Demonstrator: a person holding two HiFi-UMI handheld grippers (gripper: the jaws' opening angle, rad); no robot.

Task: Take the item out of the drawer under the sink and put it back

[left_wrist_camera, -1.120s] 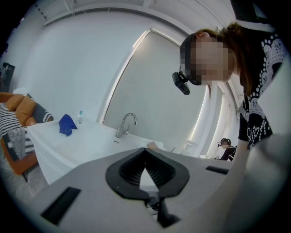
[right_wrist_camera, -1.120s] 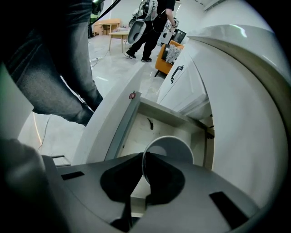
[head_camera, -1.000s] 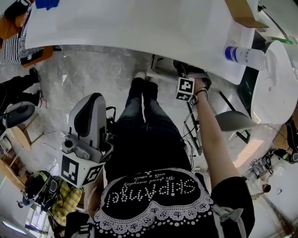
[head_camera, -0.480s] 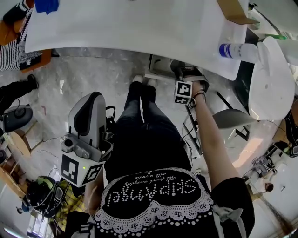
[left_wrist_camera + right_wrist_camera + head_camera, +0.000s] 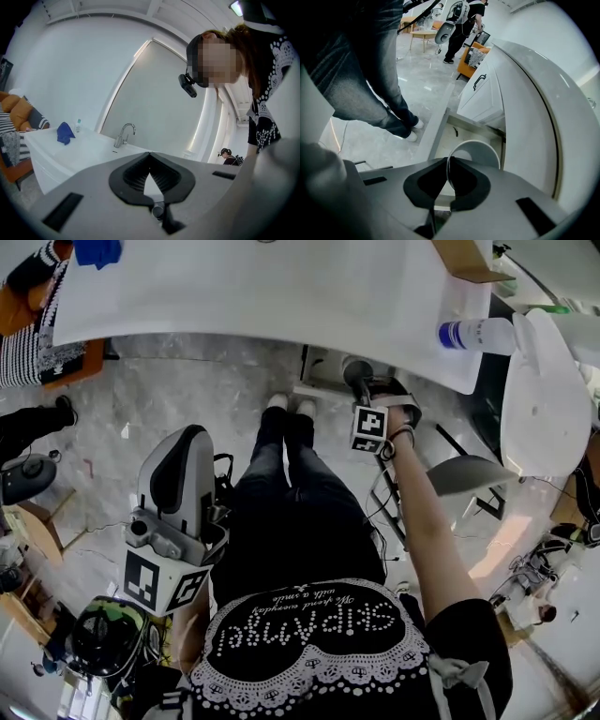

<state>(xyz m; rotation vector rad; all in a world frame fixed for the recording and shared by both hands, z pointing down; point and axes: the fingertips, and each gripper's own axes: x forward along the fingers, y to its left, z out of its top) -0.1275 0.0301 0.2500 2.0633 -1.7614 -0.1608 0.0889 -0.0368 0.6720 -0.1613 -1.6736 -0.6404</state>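
Observation:
A white bowl (image 5: pixel 476 151) hangs above the open drawer (image 5: pixel 438 127) under the white counter (image 5: pixel 534 108). My right gripper (image 5: pixel 449 160) is shut on the bowl's thin rim and points steeply down. In the head view the right gripper (image 5: pixel 366 392) is at the counter's edge, the bowl (image 5: pixel 354 368) just past it over the drawer (image 5: pixel 319 381). My left gripper (image 5: pixel 187 439) is held low at the left beside the person's leg, far from the drawer. In its own view the left gripper (image 5: pixel 150 154) is shut with nothing between its pads.
The person's legs (image 5: pixel 370 70) stand just left of the drawer. A closed cabinet door with a black handle (image 5: pixel 480 82) lies beyond it. On the counter are a faucet (image 5: pixel 124 133), a blue cloth (image 5: pixel 64 132), a bottle (image 5: pixel 473 334) and a cardboard box (image 5: pixel 469 259).
My right gripper has lifted slightly with the bowl in its grip. The left gripper has stayed where it was.

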